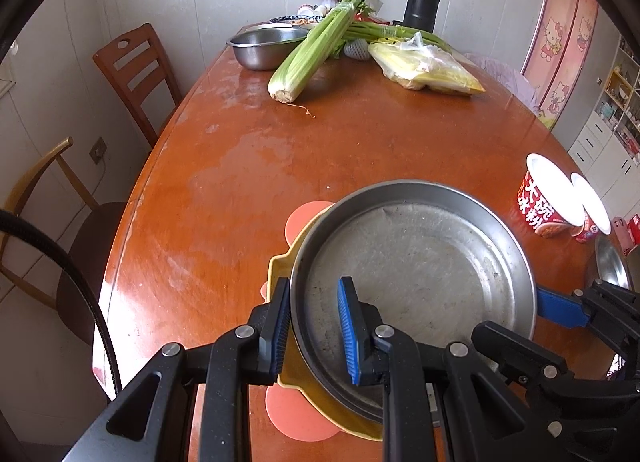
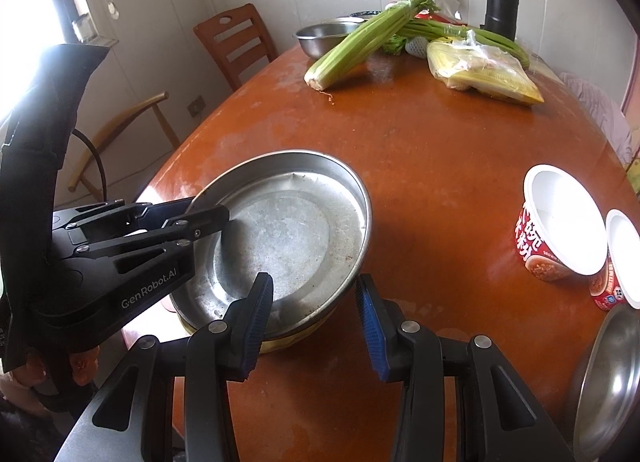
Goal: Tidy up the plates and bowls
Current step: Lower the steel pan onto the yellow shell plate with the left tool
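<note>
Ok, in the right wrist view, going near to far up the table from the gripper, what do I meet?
Right gripper, its jaws open either side of the rim, → steel pan sitting on a yellow dish → celery bunch → steel bowl → black flask by the wall.

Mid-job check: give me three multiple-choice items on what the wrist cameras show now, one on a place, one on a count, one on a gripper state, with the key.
1. What does the steel pan sit on?
A. a yellow dish
B. the celery
C. a chair

2. How many red instant-noodle cups stand on the table?
A. none
B. two
C. five

3. How does the right gripper stand?
A. shut on a cup
B. shut on the celery
C. open, straddling the pan rim

Key: 1 A, yellow edge shows under the pan; 2 B, two white-lidded cups stand side by side; 3 C, its fingers are apart, one inside the rim, one outside.
</note>
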`<state>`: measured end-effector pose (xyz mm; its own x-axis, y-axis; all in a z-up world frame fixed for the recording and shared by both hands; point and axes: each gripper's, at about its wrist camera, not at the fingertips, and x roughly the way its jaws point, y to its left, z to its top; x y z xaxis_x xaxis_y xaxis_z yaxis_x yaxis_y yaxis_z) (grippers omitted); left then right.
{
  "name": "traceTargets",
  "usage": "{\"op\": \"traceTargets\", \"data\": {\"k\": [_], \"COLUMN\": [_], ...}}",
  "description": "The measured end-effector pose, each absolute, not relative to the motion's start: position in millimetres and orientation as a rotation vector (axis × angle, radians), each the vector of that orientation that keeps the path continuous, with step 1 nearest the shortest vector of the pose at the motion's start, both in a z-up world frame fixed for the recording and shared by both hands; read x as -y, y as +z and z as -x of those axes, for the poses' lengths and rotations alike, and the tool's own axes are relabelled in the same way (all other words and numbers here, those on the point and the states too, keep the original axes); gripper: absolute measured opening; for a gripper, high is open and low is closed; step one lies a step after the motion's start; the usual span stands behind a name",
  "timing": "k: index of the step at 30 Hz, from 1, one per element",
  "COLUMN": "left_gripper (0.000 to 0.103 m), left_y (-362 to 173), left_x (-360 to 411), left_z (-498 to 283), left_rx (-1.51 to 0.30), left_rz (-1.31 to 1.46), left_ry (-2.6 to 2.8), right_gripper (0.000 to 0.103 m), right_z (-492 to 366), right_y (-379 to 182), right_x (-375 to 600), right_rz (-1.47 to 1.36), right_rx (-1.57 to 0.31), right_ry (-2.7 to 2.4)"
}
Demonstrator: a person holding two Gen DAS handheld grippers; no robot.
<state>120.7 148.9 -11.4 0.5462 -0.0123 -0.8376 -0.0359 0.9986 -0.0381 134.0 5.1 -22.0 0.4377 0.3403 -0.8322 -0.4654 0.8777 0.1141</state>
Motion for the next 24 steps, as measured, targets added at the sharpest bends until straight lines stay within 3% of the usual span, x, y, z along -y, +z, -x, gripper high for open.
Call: {"op": "traceTargets", "data": {"k": [24], "left_gripper": [0.023], "left_y": [-16.0], "left_x": [-149.4], "left_z": [-116.9], "left_rx": [-0.995], "left_rz": [0.029], "left_ry": [0.016], "right_gripper": [0.046], "right_z": [-134.8], "right_y": [-36.8], "right_x": [-13.1], "right_rz": [0.165], "right_rx": [-1.035], "right_ry": [0.493]}}
